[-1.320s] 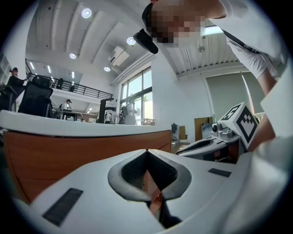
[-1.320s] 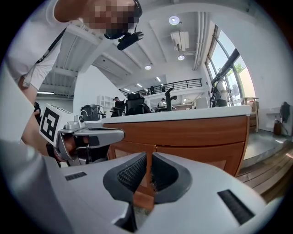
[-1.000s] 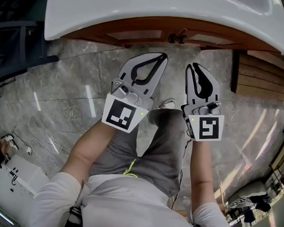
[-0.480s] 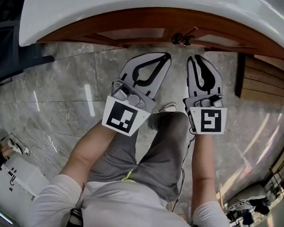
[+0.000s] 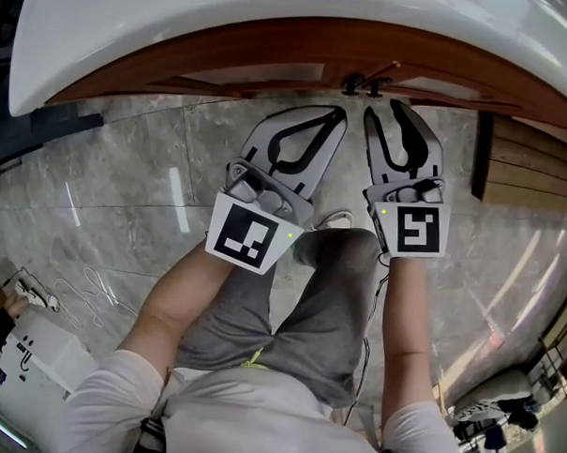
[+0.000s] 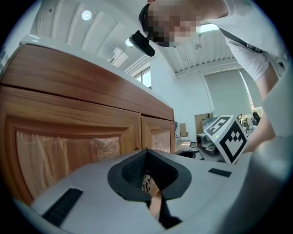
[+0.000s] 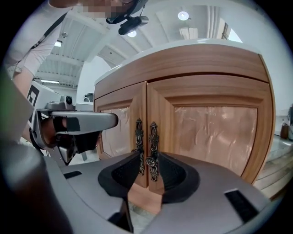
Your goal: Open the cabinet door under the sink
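The left gripper (image 5: 333,118) and right gripper (image 5: 382,113) are grey with black-lined jaws and black-and-white marker cubes (image 5: 241,230). The person wears a white T-shirt (image 5: 256,419) and grey shorts (image 5: 329,307) with a yellow drawstring (image 5: 257,347).

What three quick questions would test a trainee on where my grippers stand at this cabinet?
1. True or false: the right gripper is clamped on a door handle.
2. Which gripper has its jaws together? A) left gripper B) right gripper
3. Fill in: both cabinet doors are ___.
Key: 1 false, its jaws stand apart before the handles; 2 A; 3 closed.
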Tool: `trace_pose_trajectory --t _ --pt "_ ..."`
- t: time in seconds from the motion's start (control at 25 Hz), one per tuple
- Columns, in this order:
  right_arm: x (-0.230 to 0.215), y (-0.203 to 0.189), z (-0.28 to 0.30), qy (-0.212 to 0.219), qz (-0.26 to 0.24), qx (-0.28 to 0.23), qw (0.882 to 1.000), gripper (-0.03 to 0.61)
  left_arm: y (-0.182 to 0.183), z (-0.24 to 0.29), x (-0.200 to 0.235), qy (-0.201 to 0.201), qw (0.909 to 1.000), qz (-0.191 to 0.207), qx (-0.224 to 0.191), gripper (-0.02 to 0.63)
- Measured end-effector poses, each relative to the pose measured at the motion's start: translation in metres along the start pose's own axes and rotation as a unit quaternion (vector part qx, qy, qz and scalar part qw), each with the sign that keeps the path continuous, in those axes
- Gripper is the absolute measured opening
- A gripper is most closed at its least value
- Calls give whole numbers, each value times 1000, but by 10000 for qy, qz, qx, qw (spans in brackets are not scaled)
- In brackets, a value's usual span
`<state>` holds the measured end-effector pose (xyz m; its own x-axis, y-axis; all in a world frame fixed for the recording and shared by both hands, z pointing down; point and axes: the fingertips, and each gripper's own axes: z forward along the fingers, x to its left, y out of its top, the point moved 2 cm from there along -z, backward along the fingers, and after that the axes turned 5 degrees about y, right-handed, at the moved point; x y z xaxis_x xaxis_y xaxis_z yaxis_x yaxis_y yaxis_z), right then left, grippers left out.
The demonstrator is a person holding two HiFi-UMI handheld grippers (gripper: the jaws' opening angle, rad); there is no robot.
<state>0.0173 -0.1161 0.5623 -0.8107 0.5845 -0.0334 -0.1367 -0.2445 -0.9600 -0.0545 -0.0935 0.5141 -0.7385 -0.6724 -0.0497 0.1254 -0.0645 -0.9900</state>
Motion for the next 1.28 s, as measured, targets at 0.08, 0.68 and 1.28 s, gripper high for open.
trace_pose_trajectory --t 0.08,0.68,1.28 --pt "-3 -4 5 -6 -12 -2 10000 115 -4 3 0 -11 10000 -4 -13 9" --pt "-5 -15 30 152 -465 154 9987 95 -21 6 19 130 9999 -70 -19 9" --pt "-1 -17 21 233 -310 268 9989 87 -27 9 9 52 9997 -216 61 11"
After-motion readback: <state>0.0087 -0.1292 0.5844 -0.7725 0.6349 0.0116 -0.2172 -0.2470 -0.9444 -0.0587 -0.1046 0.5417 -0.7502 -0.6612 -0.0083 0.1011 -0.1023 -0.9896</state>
